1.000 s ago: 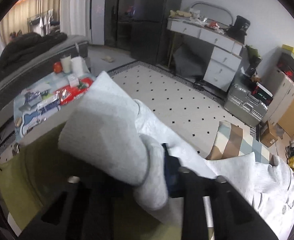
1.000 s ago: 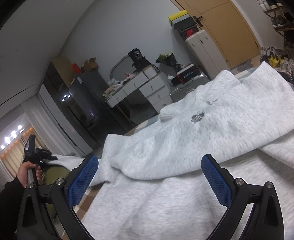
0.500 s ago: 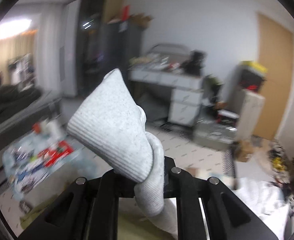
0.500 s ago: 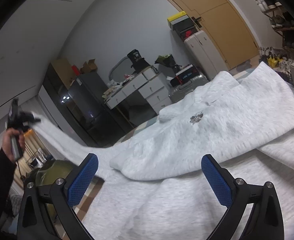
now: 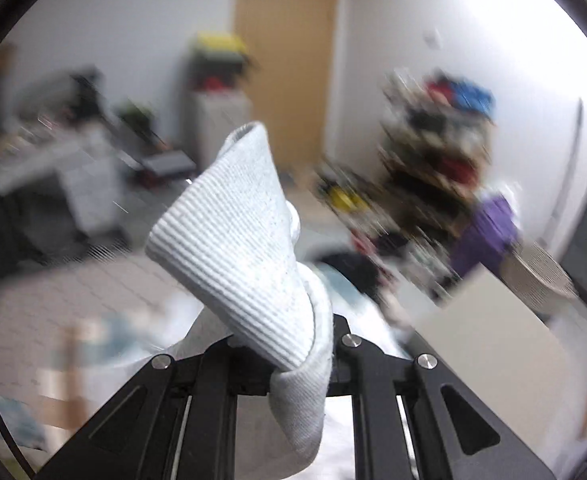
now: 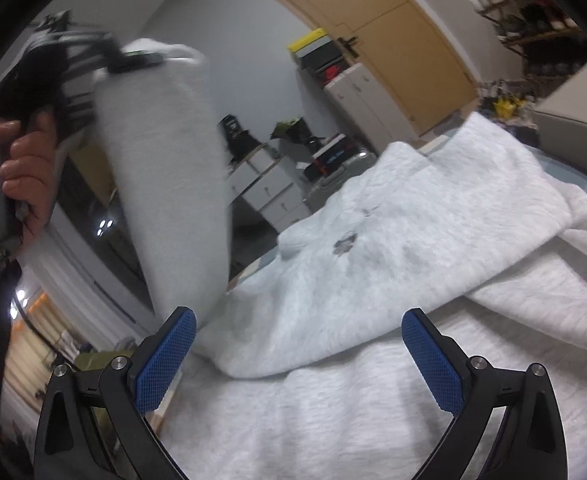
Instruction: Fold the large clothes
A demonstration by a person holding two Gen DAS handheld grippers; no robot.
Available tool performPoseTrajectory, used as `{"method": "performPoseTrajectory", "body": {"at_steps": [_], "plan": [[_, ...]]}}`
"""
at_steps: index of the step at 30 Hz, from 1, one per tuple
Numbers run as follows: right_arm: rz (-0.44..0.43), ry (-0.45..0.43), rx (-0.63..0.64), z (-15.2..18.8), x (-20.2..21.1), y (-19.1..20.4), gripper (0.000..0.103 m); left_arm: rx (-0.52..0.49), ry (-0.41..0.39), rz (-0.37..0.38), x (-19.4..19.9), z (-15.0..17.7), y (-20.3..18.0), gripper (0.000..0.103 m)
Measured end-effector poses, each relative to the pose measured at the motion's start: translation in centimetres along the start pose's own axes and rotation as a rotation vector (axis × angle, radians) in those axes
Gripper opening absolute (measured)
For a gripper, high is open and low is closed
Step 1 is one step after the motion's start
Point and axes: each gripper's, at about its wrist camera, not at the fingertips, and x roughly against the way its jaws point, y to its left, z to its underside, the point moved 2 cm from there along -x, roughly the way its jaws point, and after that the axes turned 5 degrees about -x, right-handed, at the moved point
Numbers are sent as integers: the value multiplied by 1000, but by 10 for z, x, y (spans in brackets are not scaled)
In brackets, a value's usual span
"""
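The left gripper (image 5: 293,344) is clamped tight on the ribbed cuff (image 5: 237,240) of a pale grey fleece sweatshirt's sleeve, the cuff fanning up and out above the closed jaws while the rest of the sleeve hangs below them. In the right wrist view the same gripper (image 6: 133,58) is raised high at the upper left, gripped by a person's hand (image 6: 17,168) in a dark sleeve, and the long grey sleeve (image 6: 165,176) stretches from it down to the body of the pale grey sweatshirt (image 6: 393,240).

That sweatshirt lies spread flat across a surface I cannot clearly make out under it, with a small dark emblem (image 6: 345,240) on its chest and its far edge folded over a second layer of the same grey fabric nearer the camera.

The right gripper (image 6: 301,356) is wide open with nothing between its blue textured pads (image 6: 165,364), and it hovers low over the near fabric, pointing across the garment.

Behind, blurred, stand a tan wooden door (image 6: 405,40), a white set of drawers (image 6: 269,188) and a silver suitcase (image 6: 333,184). The left wrist view is smeared, so the room behind the cuff is hard to read.
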Motion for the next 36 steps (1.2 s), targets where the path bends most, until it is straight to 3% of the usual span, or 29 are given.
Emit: {"method": "performPoseTrajectory", "body": {"at_steps": [3, 5, 6, 8, 10, 11, 13, 15, 17, 18, 20, 24, 28, 30, 32, 36], "plan": [[23, -10, -91, -7, 3, -19, 103, 22, 109, 113, -60, 22, -22, 9], [25, 11, -150, -9, 0, -30, 103, 53, 234, 192, -104, 41, -33, 12], [23, 21, -173, -10, -2, -34, 103, 68, 256, 224, -112, 44, -36, 14], [27, 36, -196, -10, -4, -38, 103, 107, 313, 370, -127, 56, -40, 38], [27, 45, -185, -10, -5, -34, 103, 132, 295, 459, -116, 54, -38, 39], [30, 42, -171, -10, -5, -32, 103, 110, 282, 464, -104, 48, -36, 39], [33, 50, -164, -10, -7, -29, 103, 48, 229, 442, -75, 43, -27, 43], [29, 59, -169, -10, -8, -28, 103, -4, 181, 397, -50, 39, -18, 60], [30, 53, -176, -12, -6, -28, 103, -57, 113, 285, -24, 49, 11, 79], [30, 51, -178, -13, -6, -28, 103, -64, 93, 202, -17, 57, 33, 82], [37, 48, -172, -13, -5, -26, 103, -27, 119, 77, -20, 82, 75, 82], [61, 48, -123, -8, -5, -20, 103, 111, 240, -2, -54, 146, 138, 82], [104, 94, 6, -17, -11, 3, 103, 231, 319, 7, -97, 200, 162, 82], [126, 86, 94, -30, -11, 20, 103, 254, 317, 14, -108, 215, 163, 82], [154, 119, 219, -46, -24, 47, 103, 233, 259, -38, -119, 224, 153, 82], [288, 210, 454, -49, -75, 83, 97, 244, 217, -91, -120, 226, 139, 84]]}}
